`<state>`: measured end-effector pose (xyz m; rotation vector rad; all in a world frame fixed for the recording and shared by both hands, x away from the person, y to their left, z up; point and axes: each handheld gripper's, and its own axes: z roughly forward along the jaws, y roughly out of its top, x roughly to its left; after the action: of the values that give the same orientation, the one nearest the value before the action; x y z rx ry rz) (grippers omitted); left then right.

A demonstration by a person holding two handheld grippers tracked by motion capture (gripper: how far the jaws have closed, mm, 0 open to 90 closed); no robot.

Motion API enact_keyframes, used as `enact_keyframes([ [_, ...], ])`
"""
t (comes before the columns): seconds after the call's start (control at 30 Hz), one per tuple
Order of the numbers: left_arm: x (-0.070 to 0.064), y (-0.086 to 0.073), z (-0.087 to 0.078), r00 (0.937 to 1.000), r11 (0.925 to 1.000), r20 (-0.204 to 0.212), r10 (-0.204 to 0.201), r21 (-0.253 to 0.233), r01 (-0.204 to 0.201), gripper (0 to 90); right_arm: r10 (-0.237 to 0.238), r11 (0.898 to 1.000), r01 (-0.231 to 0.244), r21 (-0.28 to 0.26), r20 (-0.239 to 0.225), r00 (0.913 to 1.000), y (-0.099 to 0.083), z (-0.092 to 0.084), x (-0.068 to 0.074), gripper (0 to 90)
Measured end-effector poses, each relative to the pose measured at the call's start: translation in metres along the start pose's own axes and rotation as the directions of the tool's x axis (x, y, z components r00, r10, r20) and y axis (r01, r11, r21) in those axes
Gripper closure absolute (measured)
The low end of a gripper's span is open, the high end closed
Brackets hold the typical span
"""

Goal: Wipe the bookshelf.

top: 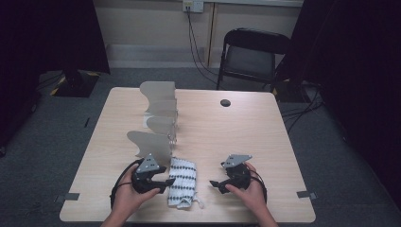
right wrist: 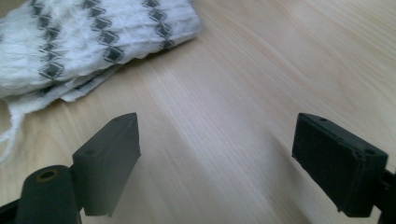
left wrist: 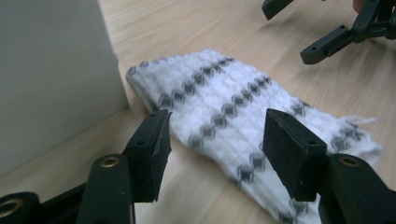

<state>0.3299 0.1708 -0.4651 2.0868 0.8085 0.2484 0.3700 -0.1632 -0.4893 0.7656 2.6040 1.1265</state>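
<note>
A folded white cloth with dark zigzag stripes (top: pixel 182 182) lies flat near the table's front edge, between my two grippers. My left gripper (top: pixel 166 182) sits at the cloth's left side, held by a hand. In the left gripper view its jaws (left wrist: pixel 217 144) stand apart; the cloth (left wrist: pixel 233 107) lies just beyond and partly between them, and the pads do not press on it. My right gripper (top: pixel 215 184) rests to the right of the cloth, open and pointing toward it. In the right gripper view its jaws (right wrist: pixel 215 154) are wide over bare wood, the cloth (right wrist: pixel 70 42) at upper left.
A pale rack of upright curved panels (top: pixel 158 118) stands just behind the left gripper, its nearest panel (left wrist: pixel 51 70) close beside the cloth. A round hole (top: pixel 225 102) marks the table's far side. A folding chair (top: pixel 253 52) stands beyond the table.
</note>
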Motion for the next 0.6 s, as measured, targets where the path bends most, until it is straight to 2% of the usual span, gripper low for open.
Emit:
enact_keyframes([
  [0.13,0.005,-0.005,-0.005,0.9999,1.0,-0.011,0.009,0.004,-0.009,39.9,-0.011,1.0,0.011,0.004,-0.008,0.9999,0.006,0.002,0.003,15.7],
  [0.27,0.014,-0.009,-0.014,0.9995,0.9999,-0.027,0.016,-0.002,-0.016,37.3,-0.035,0.999,0.035,-0.018,-0.026,0.999,0.017,0.004,0.007,19.4],
  [0.3,0.018,-0.012,-0.018,0.9995,1.0,-0.029,0.006,-0.005,-0.006,36.4,-0.041,0.999,0.041,-0.022,-0.029,0.9987,0.019,0.004,0.008,19.8],
  [0.4,0.022,-0.016,-0.022,0.9991,1.0,-0.041,0.006,-0.004,-0.006,35.7,-0.043,0.999,0.042,-0.035,-0.037,0.9984,0.024,0.006,0.01,20.9],
  [0.6,0.032,-0.028,-0.025,0.9976,1.0,-0.069,0.005,0.003,-0.004,32.6,-0.079,0.996,0.076,-0.047,-0.071,0.9943,0.039,0.012,0.018,27.0],
])
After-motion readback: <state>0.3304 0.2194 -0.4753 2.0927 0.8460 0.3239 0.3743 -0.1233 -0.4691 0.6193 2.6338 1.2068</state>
